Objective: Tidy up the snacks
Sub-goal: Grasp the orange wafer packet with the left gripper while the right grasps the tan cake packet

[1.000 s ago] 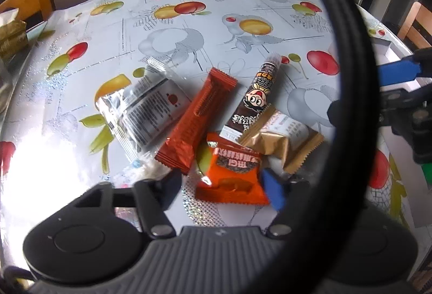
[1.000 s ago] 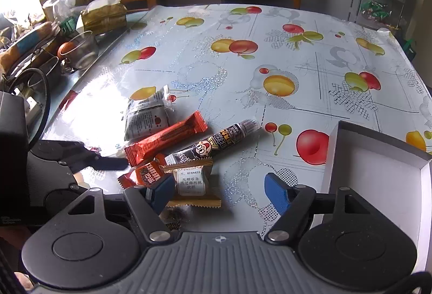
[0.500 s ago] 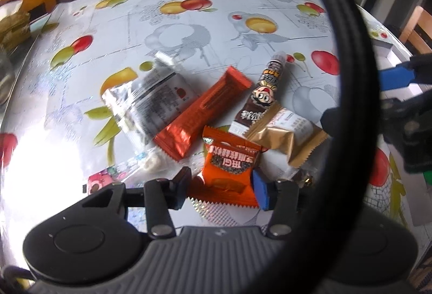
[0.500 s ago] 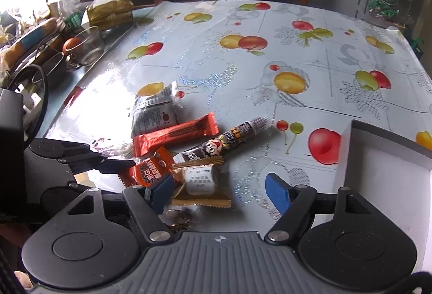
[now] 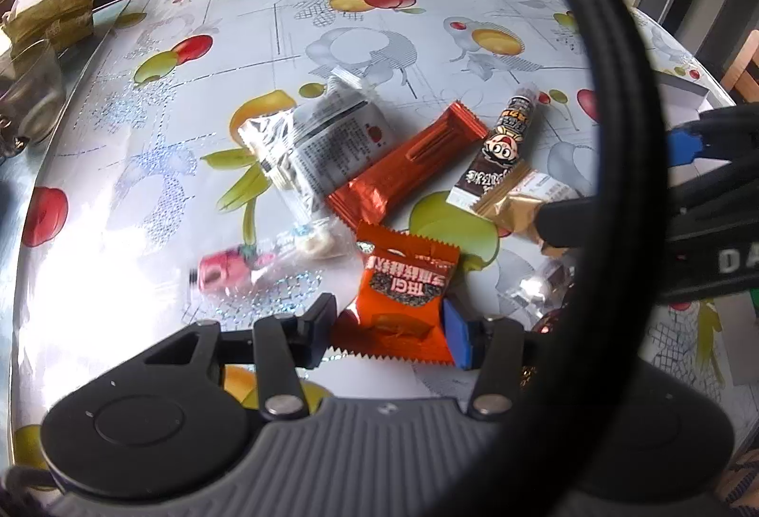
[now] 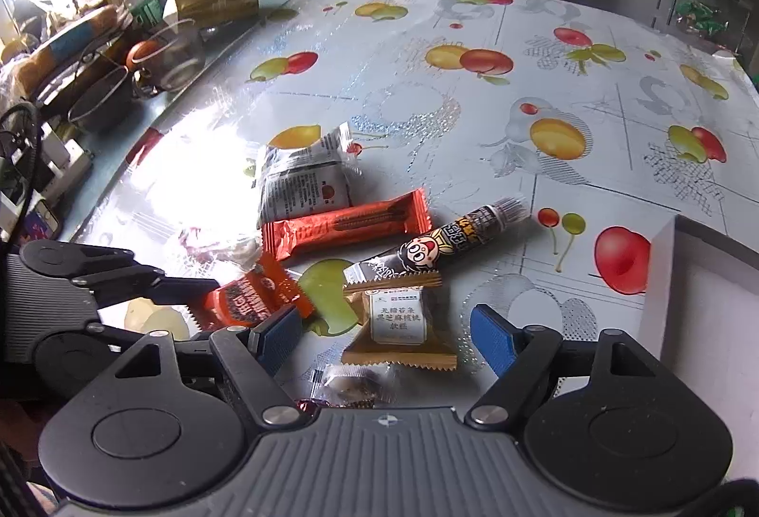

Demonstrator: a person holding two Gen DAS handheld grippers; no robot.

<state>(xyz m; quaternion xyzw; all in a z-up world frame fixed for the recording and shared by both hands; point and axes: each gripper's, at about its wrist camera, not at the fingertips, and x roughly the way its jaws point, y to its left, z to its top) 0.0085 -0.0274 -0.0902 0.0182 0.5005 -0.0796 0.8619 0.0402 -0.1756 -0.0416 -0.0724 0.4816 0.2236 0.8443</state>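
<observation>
On the table [image 6: 474,99], the left gripper [image 5: 389,334] clamps the orange packet [image 5: 408,294]. The right gripper [image 6: 384,334], empty, jaws opening, straddles the gold packet [image 6: 398,322] without touching; the white box [image 6: 711,303] sits beside it.

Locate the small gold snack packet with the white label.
In the right wrist view, the small gold snack packet with the white label lies low and central on the fruit-print tablecloth, just below the dark cartoon-printed stick packet.
</observation>
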